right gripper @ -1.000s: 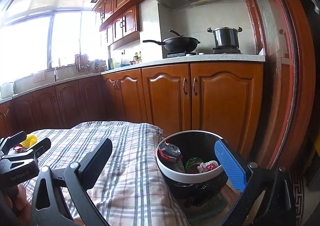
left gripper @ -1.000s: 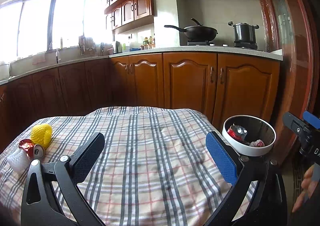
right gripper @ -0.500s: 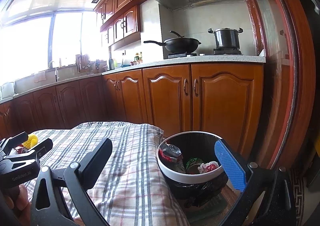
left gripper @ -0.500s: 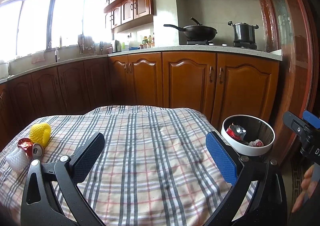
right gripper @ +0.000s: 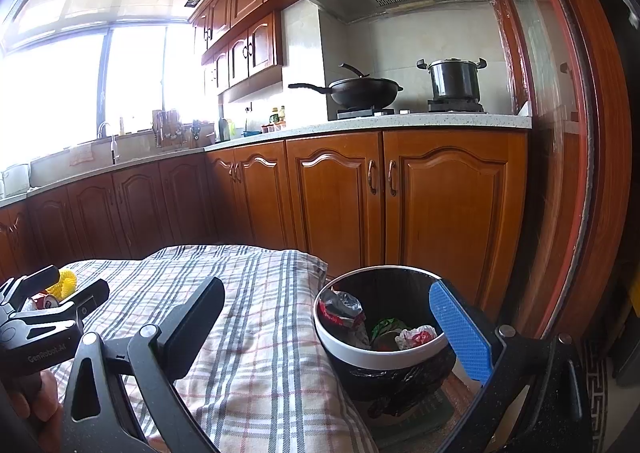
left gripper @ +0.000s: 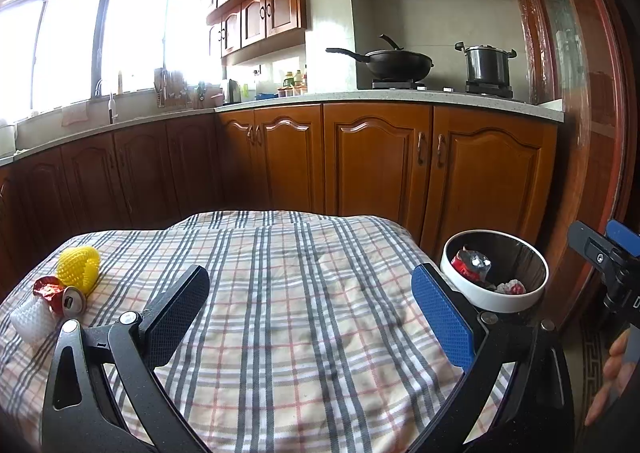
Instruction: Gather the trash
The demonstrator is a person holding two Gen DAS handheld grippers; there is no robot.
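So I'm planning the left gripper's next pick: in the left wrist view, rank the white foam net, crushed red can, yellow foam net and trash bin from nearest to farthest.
1. White foam net, far left table edge.
2. Crushed red can, just behind it.
3. Yellow foam net, behind the can.
4. Trash bin, off the table's right: farthest from the left gripper.

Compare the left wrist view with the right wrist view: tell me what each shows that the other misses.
Only the left wrist view shows the white foam net and the whole red can beside the yellow net. Only the right wrist view shows the green wrapper in the bin and the black liner below its rim. Both show the checked cloth, the bin with a crushed can inside, and both grippers, left and right, open and empty.
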